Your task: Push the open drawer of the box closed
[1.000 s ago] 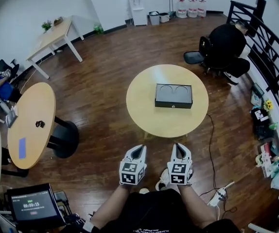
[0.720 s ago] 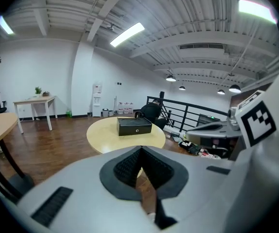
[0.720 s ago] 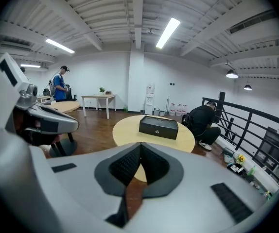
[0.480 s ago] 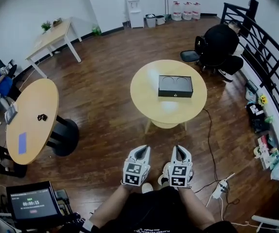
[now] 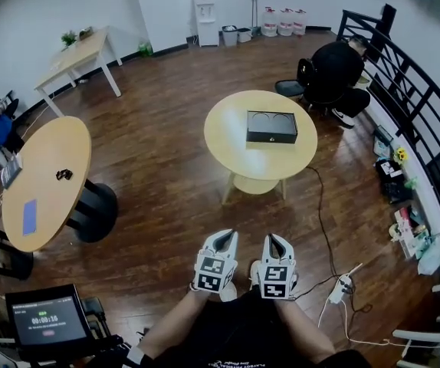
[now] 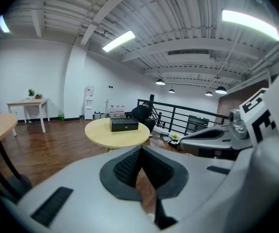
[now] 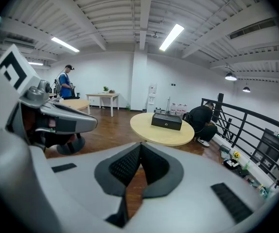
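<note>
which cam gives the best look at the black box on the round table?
Head view. The black box shows from above with nothing in front of it: its top with two round recesses, plus its front face. Both gripper views show it small and distant, mainly its front face.

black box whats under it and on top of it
The black box rests on the round table. Its top shows two round outlines, with nothing lying on it. Its inside is hidden.

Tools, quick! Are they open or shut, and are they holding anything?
Left tool: shut, holding nothing.
Right tool: shut, holding nothing.
</note>
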`<state>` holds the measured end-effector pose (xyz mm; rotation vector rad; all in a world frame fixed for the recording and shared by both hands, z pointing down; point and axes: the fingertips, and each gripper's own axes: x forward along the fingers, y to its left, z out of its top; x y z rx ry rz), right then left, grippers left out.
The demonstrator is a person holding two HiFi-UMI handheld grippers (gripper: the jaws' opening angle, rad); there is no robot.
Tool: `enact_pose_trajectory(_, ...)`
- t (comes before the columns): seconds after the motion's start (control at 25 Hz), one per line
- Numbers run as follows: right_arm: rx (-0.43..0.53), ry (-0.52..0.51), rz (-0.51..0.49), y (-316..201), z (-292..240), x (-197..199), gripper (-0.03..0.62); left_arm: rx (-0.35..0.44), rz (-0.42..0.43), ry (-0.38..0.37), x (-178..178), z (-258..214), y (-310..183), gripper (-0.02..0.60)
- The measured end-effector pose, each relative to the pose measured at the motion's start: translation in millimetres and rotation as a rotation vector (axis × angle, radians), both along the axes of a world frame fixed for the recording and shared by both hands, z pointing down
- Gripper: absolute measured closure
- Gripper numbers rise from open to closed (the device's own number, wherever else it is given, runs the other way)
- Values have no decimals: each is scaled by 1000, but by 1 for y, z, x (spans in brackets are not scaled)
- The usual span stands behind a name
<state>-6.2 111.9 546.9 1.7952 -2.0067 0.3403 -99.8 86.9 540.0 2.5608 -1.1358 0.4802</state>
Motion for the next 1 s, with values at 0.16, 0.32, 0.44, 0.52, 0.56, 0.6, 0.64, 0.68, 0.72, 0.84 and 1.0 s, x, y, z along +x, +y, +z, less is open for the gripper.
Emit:
enact_pose_trajectory(0.16,-34,20,42,-6,0,-13,588,-9,5,17,-26,-3,-12,586)
enact_pose_trajectory(0.32,-35,13,61,7,1,0,588,-3,-1,27,-17,-6,-2,586)
enact_pose_trajectory(0.44,-30,13,57,31,5,25,588,1,4,21,12,-5,21,586)
enact_pose_trajectory(0.52,-24,21,55,43,4,37,588,0,7,12,25,-3,33,585)
enact_pose_trajectory(0.56,-22,20,57,47,4,41,588,0,9,8,29,-3,38,586)
enact_pose_trajectory(0.6,-22,18,61,50,4,43,588,-1,10,5,30,-2,42,585)
enact_pose_trajectory(0.64,-21,14,62,51,4,44,588,-2,10,4,29,-2,44,586)
enact_pose_trajectory(0.68,-20,12,60,51,3,44,588,-2,6,4,27,-1,44,584)
enact_pose_trajectory(0.72,-16,10,56,51,3,46,588,-2,-2,4,28,0,45,586)
enact_pose_trajectory(0.84,-6,-2,45,50,2,58,588,0,-21,-3,33,0,49,586)
enact_pose_trajectory(1.0,-3,-22,37,41,1,55,588,-17,-42,-9,25,5,45,585)
